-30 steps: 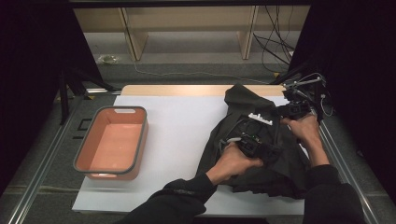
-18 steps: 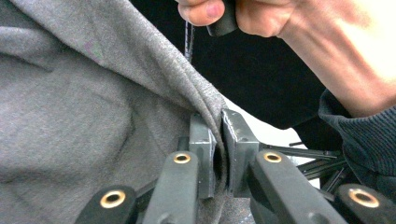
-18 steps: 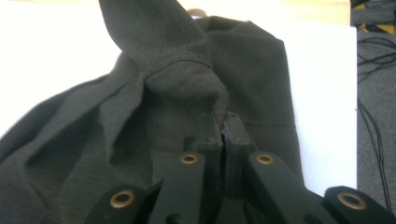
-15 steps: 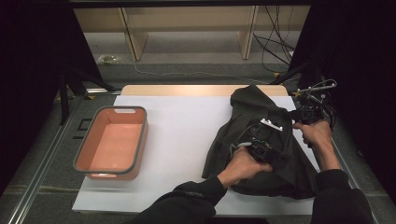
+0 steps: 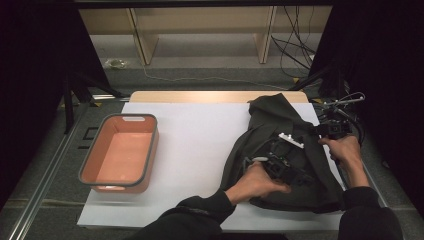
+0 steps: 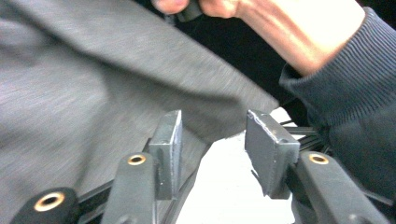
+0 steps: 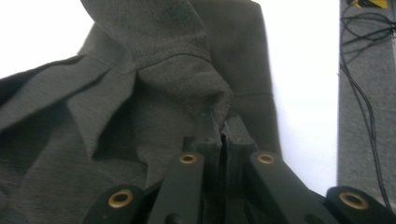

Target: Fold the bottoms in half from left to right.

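1. The white surface (image 5: 200, 135) lies bare between the tray (image 5: 120, 152) and the dark shirt (image 5: 280, 130) at its right edge.
2. The right claw (image 7: 223, 128) pinches a shirt fold.
3. The left claw (image 6: 212, 142), jaws just opening, stands apart over the hem.

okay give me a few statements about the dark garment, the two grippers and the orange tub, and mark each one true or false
1. The right gripper is clamped on a fold of the dark grey garment. True.
2. The left gripper pinches the garment tight. False: its jaws have just been opening and stand apart, with the cloth's edge loose by them.
3. The orange tub holds the garment. False: it stands empty at the left of the white table top.
4. The garment lies on the right part of the table top. True.
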`<control>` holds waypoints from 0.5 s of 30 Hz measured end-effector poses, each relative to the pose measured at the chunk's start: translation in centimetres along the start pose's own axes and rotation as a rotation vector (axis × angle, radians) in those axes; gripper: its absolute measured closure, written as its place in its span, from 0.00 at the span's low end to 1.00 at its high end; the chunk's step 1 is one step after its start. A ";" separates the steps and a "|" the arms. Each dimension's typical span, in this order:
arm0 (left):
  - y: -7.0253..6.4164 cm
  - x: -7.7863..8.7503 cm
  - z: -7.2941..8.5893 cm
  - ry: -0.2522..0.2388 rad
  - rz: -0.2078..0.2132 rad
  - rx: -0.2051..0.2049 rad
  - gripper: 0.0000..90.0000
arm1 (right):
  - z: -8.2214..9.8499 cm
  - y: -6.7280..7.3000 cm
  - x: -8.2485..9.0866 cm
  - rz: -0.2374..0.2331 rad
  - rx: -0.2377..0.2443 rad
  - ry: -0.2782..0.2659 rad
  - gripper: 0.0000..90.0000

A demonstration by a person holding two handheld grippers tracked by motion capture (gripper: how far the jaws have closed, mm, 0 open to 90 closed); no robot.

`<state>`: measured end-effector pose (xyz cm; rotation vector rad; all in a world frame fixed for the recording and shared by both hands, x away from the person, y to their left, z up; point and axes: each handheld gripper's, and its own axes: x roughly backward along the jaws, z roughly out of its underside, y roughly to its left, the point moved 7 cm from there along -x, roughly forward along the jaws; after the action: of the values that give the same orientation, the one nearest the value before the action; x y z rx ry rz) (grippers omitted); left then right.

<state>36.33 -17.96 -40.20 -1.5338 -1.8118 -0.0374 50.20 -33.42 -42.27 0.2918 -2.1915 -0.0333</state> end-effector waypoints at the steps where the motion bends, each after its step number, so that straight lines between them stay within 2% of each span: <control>1: 0.4 0.7 0.3 0.002 -0.013 -0.008 0.60 | 0.2 -0.2 0.0 0.004 -0.004 0.002 0.97; 4: 2.0 2.6 1.3 -0.005 -0.065 -0.007 0.58 | 0.7 -0.8 -0.2 0.007 -0.013 0.011 0.97; 6: 3.4 3.9 1.9 -0.008 -0.096 0.010 0.57 | 1.1 -1.2 -0.4 0.013 -0.014 0.027 0.96; 7: 3.4 3.9 1.9 -0.008 -0.096 0.010 0.56 | 1.1 -1.2 -0.4 0.013 -0.014 0.027 0.96; 8: 4.7 4.9 2.7 -0.016 -0.129 0.030 0.55 | 1.4 -1.5 -0.6 0.017 -0.014 0.036 0.96; 15: 9.1 7.5 5.9 0.009 -0.263 0.080 0.51 | 2.3 -2.0 -1.5 0.032 -0.005 0.067 0.94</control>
<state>41.13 -6.38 -44.25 -1.2306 -1.9729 -0.0963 49.59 -35.18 -45.04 0.2511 -2.1294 -0.0109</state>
